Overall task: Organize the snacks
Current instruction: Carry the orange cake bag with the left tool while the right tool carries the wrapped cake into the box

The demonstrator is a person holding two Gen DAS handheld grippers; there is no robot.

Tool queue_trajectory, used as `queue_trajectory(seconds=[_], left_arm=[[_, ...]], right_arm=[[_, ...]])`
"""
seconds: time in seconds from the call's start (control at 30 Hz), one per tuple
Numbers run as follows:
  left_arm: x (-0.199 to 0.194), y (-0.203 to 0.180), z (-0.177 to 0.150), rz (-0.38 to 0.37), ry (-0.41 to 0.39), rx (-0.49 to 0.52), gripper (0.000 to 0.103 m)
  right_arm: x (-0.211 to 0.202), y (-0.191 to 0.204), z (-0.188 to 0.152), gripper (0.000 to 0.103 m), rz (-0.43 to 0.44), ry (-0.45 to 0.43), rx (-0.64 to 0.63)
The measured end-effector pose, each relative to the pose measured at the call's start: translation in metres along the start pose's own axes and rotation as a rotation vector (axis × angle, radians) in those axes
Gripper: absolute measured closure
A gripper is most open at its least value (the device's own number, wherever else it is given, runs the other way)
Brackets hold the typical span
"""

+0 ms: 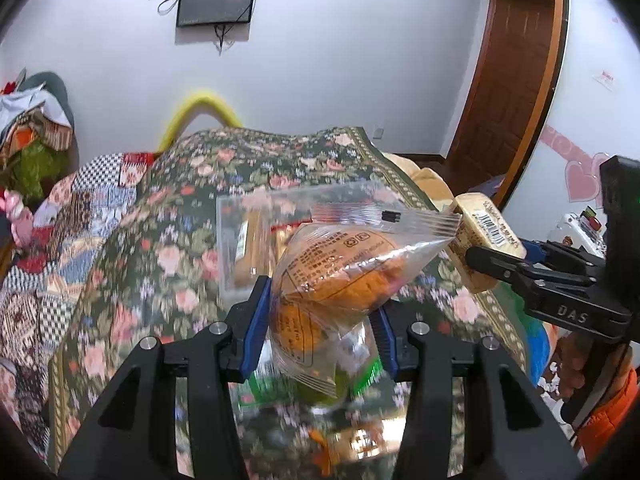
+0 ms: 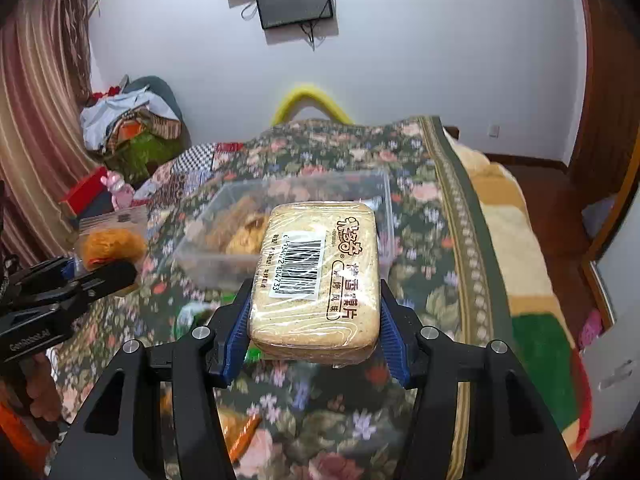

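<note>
My right hand-held gripper (image 2: 314, 322) clamped the biscuit pack (image 2: 316, 276), long axis pointing away toward the clear tub (image 2: 384, 200). The left hand-held gripper (image 1: 320, 316) pinched an orange snack bag (image 1: 340, 268), tilted, just left of that tub, above the floral bedspread (image 2: 440, 240) near the white wall (image 2: 420, 60).

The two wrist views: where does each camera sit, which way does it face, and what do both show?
Left wrist: on the left gripper, facing its orange snack bag; right gripper and a hand show.
Right wrist: on the right gripper, facing its wrapped biscuit pack; left gripper shows.
Shared: clear plastic box, floral cloth.
</note>
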State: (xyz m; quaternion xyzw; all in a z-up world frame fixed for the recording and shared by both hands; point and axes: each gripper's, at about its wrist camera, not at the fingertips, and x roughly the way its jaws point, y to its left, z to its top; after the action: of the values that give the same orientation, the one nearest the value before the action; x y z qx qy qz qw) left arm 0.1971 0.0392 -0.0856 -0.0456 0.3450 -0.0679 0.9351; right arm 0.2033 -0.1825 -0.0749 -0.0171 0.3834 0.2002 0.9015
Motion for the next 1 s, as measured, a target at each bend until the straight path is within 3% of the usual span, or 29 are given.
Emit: queue_trajectory(seconds=[0.33,0.67,1.0], left_arm=[[0.047,0.010,0.038,0.008,0.019,-0.011,0.056],[0.100,0.019,0.059,0.031,0.040,0.014,0.056],[0.152,0.035,0.072,0.056,0.084,-0.043,0.056]], right_arm=[[0.030,0.003,0.028,0.050,0.002,-0.022,-0.023],[0.080,-0.002,0.040,0.050,0.012,0.035,0.001],[0.118,-0.007,0.051,0.050,0.004,0.079,-0.006]])
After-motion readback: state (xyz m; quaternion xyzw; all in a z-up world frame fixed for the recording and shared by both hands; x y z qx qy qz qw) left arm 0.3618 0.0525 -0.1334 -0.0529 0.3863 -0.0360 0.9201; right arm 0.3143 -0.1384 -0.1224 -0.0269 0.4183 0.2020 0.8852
